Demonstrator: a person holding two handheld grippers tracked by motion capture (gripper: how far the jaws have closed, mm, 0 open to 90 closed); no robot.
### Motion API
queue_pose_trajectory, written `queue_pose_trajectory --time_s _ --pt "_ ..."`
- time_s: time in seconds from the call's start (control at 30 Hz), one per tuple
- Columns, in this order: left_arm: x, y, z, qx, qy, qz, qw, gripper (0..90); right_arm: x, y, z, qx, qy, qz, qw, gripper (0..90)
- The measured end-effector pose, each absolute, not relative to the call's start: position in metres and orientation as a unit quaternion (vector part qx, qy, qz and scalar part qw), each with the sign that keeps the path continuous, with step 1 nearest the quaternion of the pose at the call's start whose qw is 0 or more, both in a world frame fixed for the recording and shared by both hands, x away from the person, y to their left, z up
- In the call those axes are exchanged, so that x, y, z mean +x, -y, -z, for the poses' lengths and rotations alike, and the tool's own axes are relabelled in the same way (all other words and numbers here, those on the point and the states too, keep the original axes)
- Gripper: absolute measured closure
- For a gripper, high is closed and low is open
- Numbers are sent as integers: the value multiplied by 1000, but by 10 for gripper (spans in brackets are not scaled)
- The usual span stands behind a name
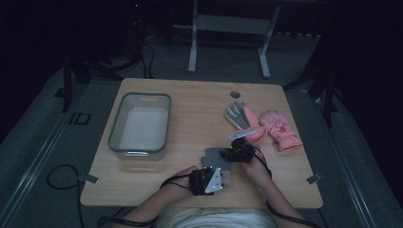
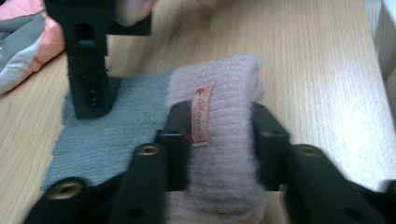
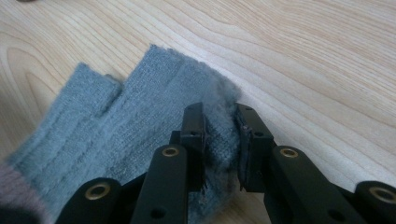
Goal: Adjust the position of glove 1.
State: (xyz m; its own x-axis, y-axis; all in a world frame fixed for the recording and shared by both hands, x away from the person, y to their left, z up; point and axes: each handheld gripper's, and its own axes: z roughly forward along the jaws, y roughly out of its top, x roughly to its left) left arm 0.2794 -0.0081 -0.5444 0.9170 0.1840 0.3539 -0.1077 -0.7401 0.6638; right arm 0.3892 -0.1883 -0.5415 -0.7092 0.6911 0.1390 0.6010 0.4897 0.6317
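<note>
- The left claw is clamped across the pink cuff of a knitted glove, the fuzzy cuff bunched between its two black jaws, with a small pink label standing just inside one jaw.
- The right claw is pinched on the grey finger end of the same glove, a fold of grey knit squeezed between its pads.
- In the left claw's own view the right claw stands upright on the grey part of the glove, beyond the cuff.
- The glove lies flat on the wooden surface near its front edge, in front of the person, stretched between the two claws; in the high view the left claw sits at the near end and the right claw at the far end.
- Its grey body ends in short, cut-off fingers that spread out on the wood in the right claw's view.
- Further back and to the right lie a grey and pink glove and a pink mitten, just beside each other and apart from the held glove.
- On the left side of the surface stands a clear bin with a dark rim, well apart from the gloves.
- Black cables trail from the claws over the front edge.
</note>
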Motion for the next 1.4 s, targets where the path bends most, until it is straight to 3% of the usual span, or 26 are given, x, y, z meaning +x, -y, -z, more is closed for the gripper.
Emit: queue_pose_trajectory --time_s 0.37,0.7,1.4 --pt "295 -6 523 909 -57 -160 381 714 389 186 513 367 -849 -377 52 767" --pt "307 -21 487 914 -51 -178 360 715 393 170 471 334 -846 -410 66 767" --pt "321 -74 437 918 -68 -204 334 715 414 116 418 288 -848 -439 80 766"
